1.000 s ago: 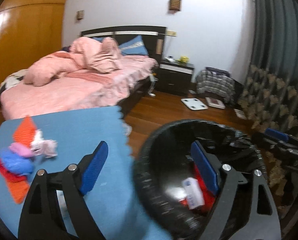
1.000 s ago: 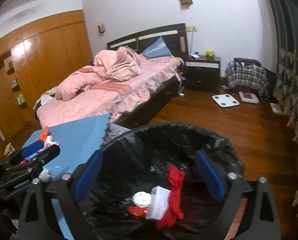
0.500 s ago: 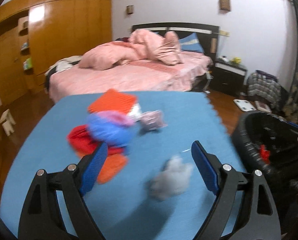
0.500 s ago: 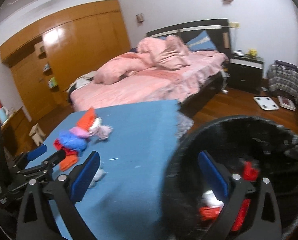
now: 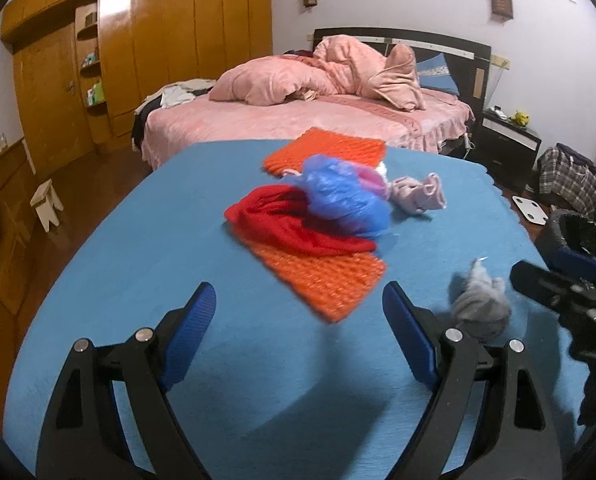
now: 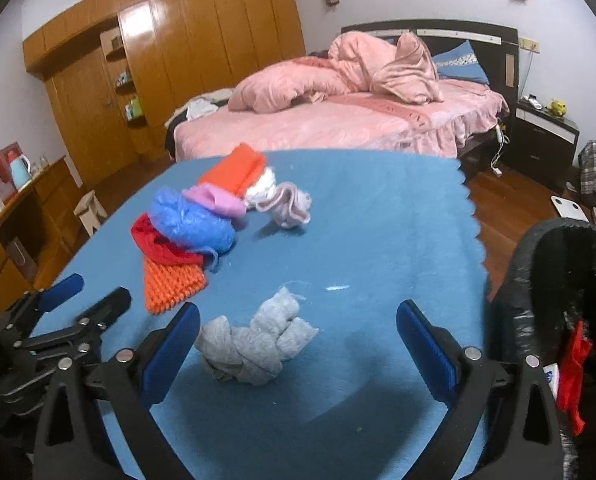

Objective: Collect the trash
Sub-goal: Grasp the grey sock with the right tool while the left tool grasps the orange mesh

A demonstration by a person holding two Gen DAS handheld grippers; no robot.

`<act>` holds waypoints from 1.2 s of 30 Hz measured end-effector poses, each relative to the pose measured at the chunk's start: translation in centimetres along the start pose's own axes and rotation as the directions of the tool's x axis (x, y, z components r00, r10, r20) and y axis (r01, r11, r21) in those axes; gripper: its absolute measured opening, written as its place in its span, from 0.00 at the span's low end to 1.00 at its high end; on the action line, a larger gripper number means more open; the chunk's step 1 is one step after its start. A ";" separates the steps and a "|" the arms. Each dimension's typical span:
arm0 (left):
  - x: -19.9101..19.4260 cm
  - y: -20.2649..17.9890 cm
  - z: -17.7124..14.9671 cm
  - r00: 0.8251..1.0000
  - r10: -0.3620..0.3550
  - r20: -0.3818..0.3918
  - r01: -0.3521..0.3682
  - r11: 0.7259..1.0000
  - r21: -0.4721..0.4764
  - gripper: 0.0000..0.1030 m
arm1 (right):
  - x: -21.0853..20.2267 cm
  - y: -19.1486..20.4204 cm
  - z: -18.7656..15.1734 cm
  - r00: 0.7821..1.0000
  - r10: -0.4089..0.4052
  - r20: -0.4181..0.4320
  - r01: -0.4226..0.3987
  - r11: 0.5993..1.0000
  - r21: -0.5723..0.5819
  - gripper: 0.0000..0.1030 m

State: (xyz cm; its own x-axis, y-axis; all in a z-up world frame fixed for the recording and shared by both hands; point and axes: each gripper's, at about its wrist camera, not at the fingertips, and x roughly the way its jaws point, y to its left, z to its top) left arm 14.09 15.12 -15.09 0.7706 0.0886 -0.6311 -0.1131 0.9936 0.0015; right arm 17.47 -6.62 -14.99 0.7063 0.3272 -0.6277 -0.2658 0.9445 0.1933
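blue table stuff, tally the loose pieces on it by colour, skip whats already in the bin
orange: 2, the mesh piece at the far end and the near one
red: 1, cloth
blue: 1, plastic bag
pink: 2, bag and rag
grey: 1, rag
white: 1, wad
total: 8

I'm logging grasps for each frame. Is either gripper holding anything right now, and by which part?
Nothing is held. The left gripper and the right gripper are both open over the blue mat; the grey cloth wad lies untouched between the right one's fingers.
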 end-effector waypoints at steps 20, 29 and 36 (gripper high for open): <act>1.1 0.8 -0.1 0.999 -0.008 -0.048 0.005 0.998 -0.062 0.79 | 3.1 2.6 -1.2 0.987 0.094 -0.127 -0.099 0.994 -0.036 0.52; 3.5 -0.6 1.0 0.994 -0.034 -0.103 0.029 0.998 -0.048 0.70 | 2.4 1.6 -0.5 0.993 0.072 -0.090 -0.075 0.997 -0.028 0.47; 6.1 -1.7 0.8 0.976 -0.073 -0.206 0.063 0.997 -0.054 0.46 | 2.7 0.6 -0.8 0.994 0.055 -0.098 -0.057 0.998 -0.012 0.47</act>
State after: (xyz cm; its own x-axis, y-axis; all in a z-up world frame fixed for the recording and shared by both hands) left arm 19.48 14.03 -18.37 0.6313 -0.0006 -0.7755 -0.0974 0.9920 -0.0801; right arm 18.70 -5.19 -17.19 0.6232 0.3746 -0.6866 -0.3132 0.9239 0.2198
